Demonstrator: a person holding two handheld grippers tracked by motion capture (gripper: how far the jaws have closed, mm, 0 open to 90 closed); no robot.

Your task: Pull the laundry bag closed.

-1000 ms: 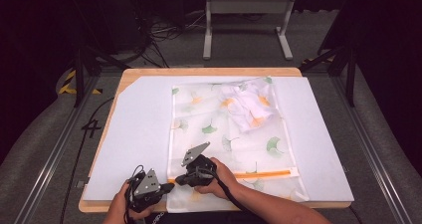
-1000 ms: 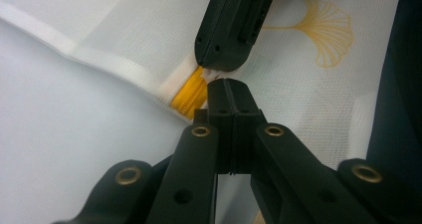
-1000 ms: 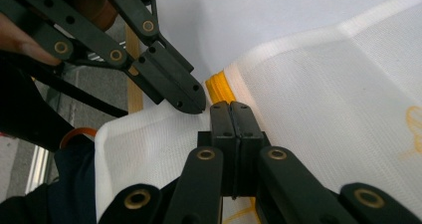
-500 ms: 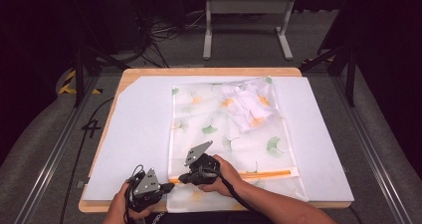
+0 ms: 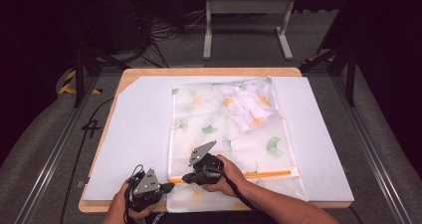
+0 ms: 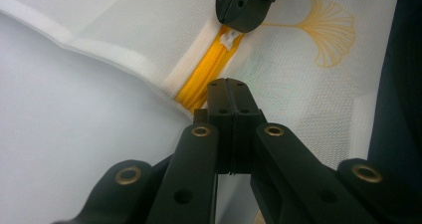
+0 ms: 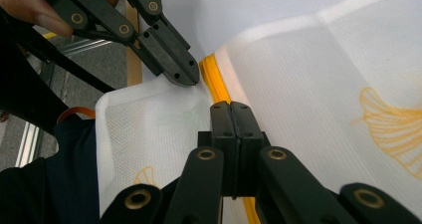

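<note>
A white mesh bag (image 5: pixel 229 134) printed with ginkgo leaves lies flat on the table, with a crumpled white garment (image 5: pixel 249 104) inside at its far end. An orange zipper (image 5: pixel 263 174) runs across its near end. My left gripper (image 5: pixel 171 186) is shut on the zipper's left end (image 6: pixel 199 82) at the bag's edge. Just to its right, my right gripper (image 5: pixel 186 178) is shut on the small white zipper pull (image 6: pixel 230 39). In the right gripper view, its jaws (image 7: pixel 231 107) sit over the orange zipper (image 7: pixel 214 77), with the left gripper (image 7: pixel 181 74) close ahead.
A white sheet (image 5: pixel 139 134) covers the wooden tabletop (image 5: pixel 199 71). The bag's near edge hangs slightly over the table's front. Metal rails, cables and a stand's legs (image 5: pixel 246 30) lie on the floor beyond and beside the table.
My right gripper has edged slightly to the right along the zipper. My left gripper has kept still.
</note>
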